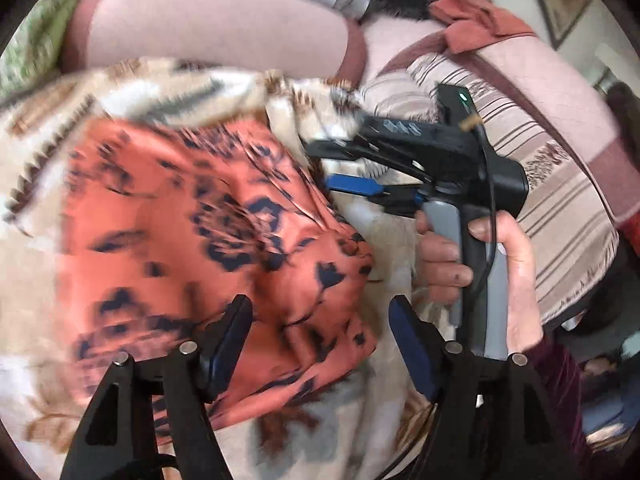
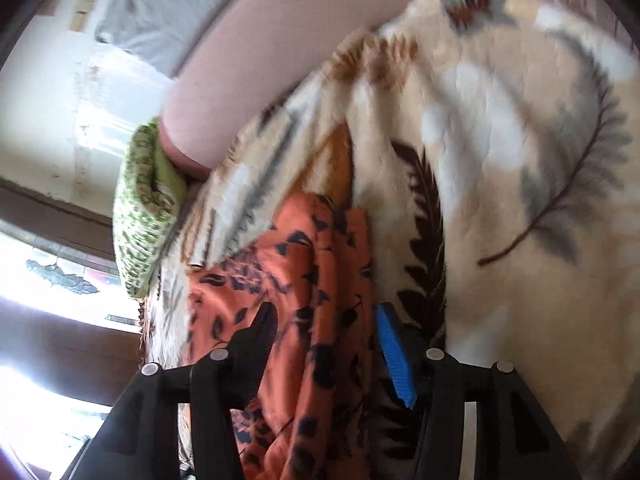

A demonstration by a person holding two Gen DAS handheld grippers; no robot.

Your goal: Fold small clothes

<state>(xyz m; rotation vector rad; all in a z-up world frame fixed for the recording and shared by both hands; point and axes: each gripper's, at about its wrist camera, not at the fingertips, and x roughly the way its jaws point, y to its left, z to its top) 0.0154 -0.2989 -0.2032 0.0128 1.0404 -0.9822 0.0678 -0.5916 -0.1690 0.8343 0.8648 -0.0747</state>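
Bedding surface: a plush cream blanket [image 1: 224,80] printed with brown and grey fern leaves is covering the work area, lying rumpled in places. Lying on this blanket is the orange garment [image 1: 224,240] with a dark navy floral print, spread fairly flat in the left wrist view and showing a bunched ridge of folds in the right wrist view. Beyond the blanket a long pink bolster [image 1: 212,28] is resting along its far edge, with a green patterned cushion [image 2: 140,208] tucked at the bolster's end. A striped brown-and-beige pillow [image 1: 560,184] is lying to the blanket's right side, beside a rust-coloured cloth [image 1: 472,12] draped higher up. Past the green cushion a bright window [image 2: 48,280] and a pale wall are showing. The left gripper [image 1: 320,344] is hovering over the near edge of the garment, jaws standing wide apart and holding nothing. The right gripper [image 2: 324,344] is likewise spread wide, its fingers straddling the garment's bunched ridge without pinching it; seen from the left wrist, it is positioned at the garment's right edge above the blanket, held by the right hand [image 1: 492,264]. Both views are motion-blurred.
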